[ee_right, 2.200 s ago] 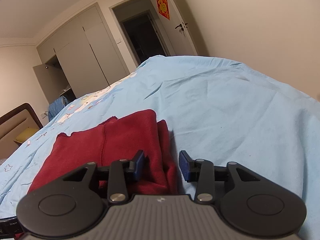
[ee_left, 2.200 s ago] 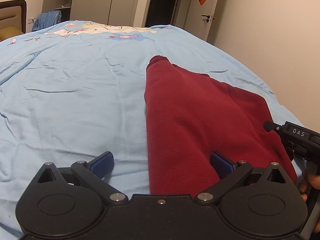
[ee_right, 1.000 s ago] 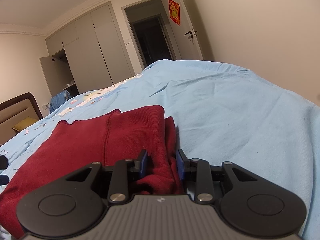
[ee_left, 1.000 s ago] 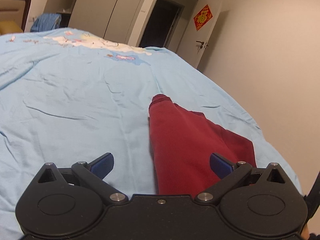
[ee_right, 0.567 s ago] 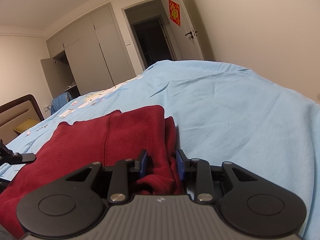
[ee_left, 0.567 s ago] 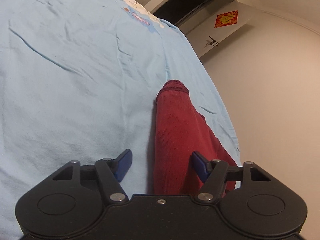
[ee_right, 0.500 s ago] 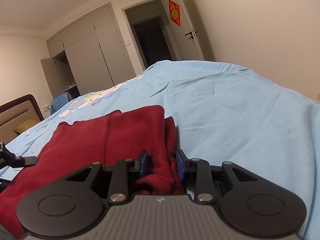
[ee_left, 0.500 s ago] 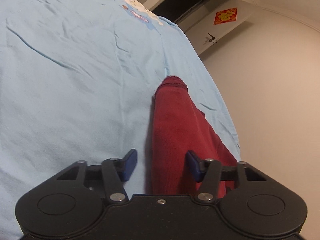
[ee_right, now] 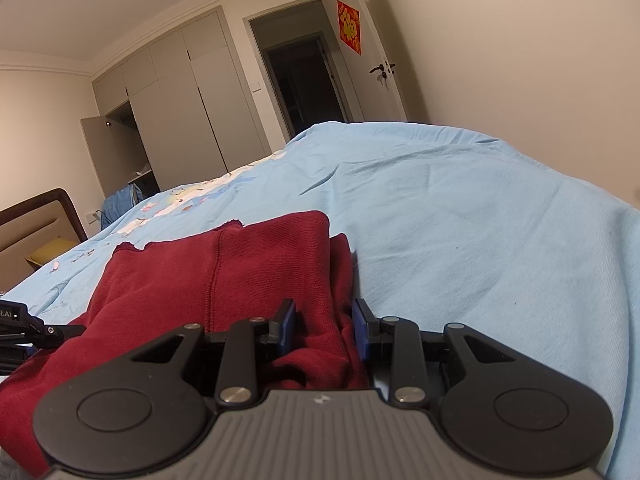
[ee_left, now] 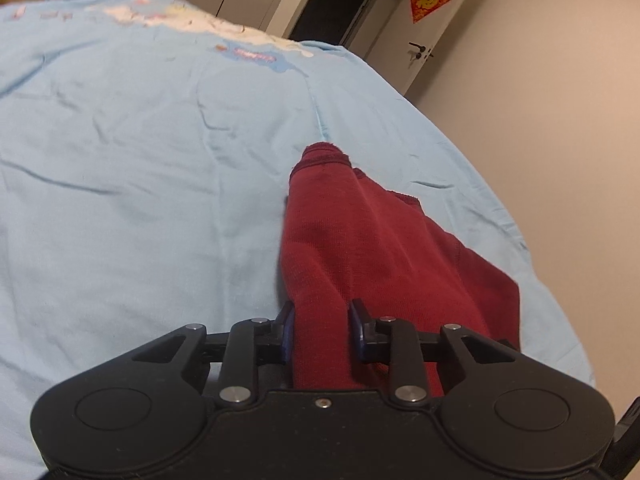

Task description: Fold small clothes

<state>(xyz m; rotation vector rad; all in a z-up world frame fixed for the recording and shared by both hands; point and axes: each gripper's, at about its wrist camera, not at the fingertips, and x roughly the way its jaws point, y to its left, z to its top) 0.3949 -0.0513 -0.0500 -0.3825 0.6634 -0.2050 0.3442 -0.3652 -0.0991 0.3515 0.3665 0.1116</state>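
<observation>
Both jaws pinched in: left gripper (ee_left: 321,330) and right gripper (ee_right: 324,330) each clamp a near corner of the soft, floppy red knit garment (ee_left: 360,240), which trails toward twelve o'clock across the blue bedsheet (ee_left: 140,140) and looks light, best held by its edges.

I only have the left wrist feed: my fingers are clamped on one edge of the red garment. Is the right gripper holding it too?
Observer: Yes. The right gripper is shut on a bunched fold of the red garment at its right edge.
Operator: Does any cloth lie beyond that gripper?
Observer: No, only bare light blue bedsheet on its right.
Operator: Can you see my gripper from there?
Observer: Only a black part of the left gripper shows, at the far left edge of the right wrist view, beside the garment.
Operator: Anything on the cloth I can't see?
Observer: A stitched seam runs down the top layer, away from the gripper.
</observation>
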